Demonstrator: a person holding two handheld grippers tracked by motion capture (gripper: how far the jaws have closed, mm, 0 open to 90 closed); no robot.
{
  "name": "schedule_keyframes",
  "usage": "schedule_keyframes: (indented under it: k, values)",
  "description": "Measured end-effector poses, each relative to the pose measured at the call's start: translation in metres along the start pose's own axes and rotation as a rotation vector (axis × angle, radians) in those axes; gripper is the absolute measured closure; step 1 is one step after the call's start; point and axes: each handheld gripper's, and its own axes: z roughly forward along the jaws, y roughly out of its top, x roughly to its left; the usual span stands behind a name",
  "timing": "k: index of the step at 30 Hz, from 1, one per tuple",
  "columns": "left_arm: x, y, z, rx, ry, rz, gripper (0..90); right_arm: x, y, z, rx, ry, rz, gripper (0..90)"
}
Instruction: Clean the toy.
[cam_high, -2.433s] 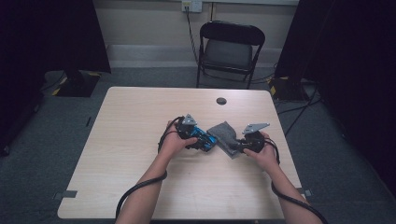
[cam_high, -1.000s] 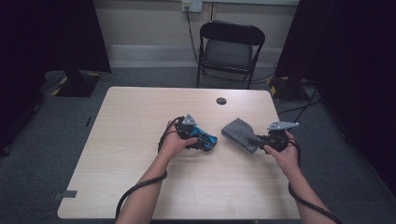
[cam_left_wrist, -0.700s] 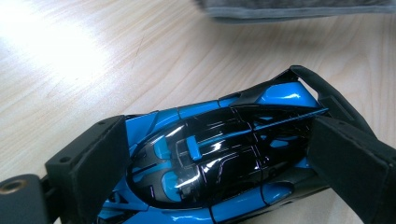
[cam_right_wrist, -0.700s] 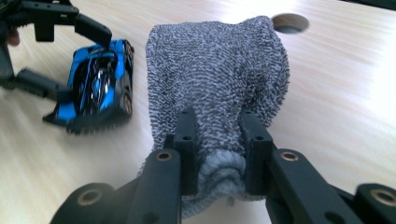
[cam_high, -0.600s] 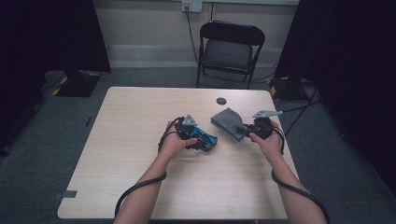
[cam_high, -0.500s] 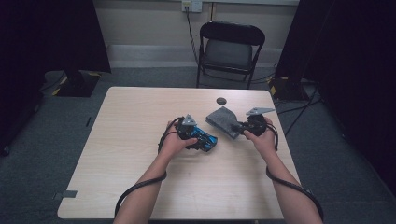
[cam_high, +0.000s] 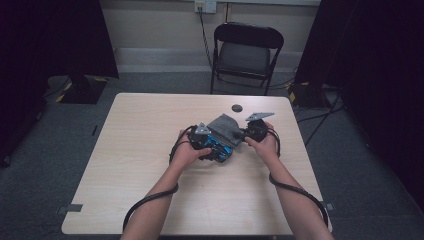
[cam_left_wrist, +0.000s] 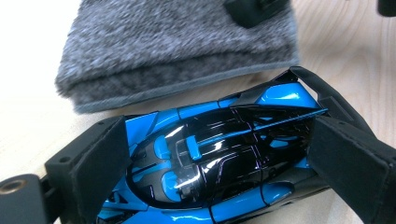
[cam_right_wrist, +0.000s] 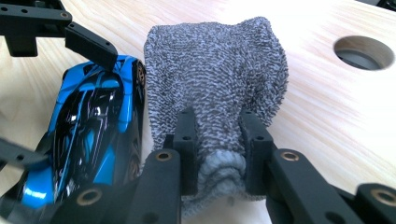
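Now, at mid-table, I hold a blue-and-black toy car (cam_left_wrist: 219, 158) clamped across its body in the left gripper (cam_high: 216, 148), one black pad on each flank, the car resting on the wooden table (cam_high: 150, 150). My right gripper (cam_right_wrist: 217, 154) is clenched on one bunched end of a folded grey cloth (cam_right_wrist: 215, 74), the fabric puckered between its two jaws. In the high view the cloth (cam_high: 226, 127) lies just beyond and to the right of the car (cam_high: 220, 150), its near edge touching or all but touching the car's side; I cannot tell which. From the right gripper view the car's long axis runs nearly parallel to the cloth's, the car (cam_right_wrist: 93, 126) sitting immediately to the left of the cloth. The right hand (cam_high: 265, 145) is the one carrying the cloth, so any wipe or cover of the car would, in my judgement, come from the right and across the car's width, while the left hand (cam_high: 187, 152) only has to keep the car steady. A round hole (cam_right_wrist: 364, 51) in the tabletop lies well apart, beyond the cloth.
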Motion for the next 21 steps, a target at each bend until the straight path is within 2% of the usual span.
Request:
schedule_keyframes:
  k: [6, 14, 21]
  values:
    - [-0.001, -0.002, 0.000, -0.017, -0.005, -0.001, 5.6, 0.003, 0.005, 0.017, 0.016, 0.007, -0.015, 72.1]
    - [0.000, -0.002, 0.000, -0.018, -0.004, -0.001, 5.7, 0.017, 0.006, 0.037, 0.049, 0.020, -0.044, 72.0]
    - [-0.001, -0.003, 0.000, -0.022, -0.007, -0.003, 5.7, 0.019, 0.004, 0.040, 0.064, 0.024, -0.072, 72.0]
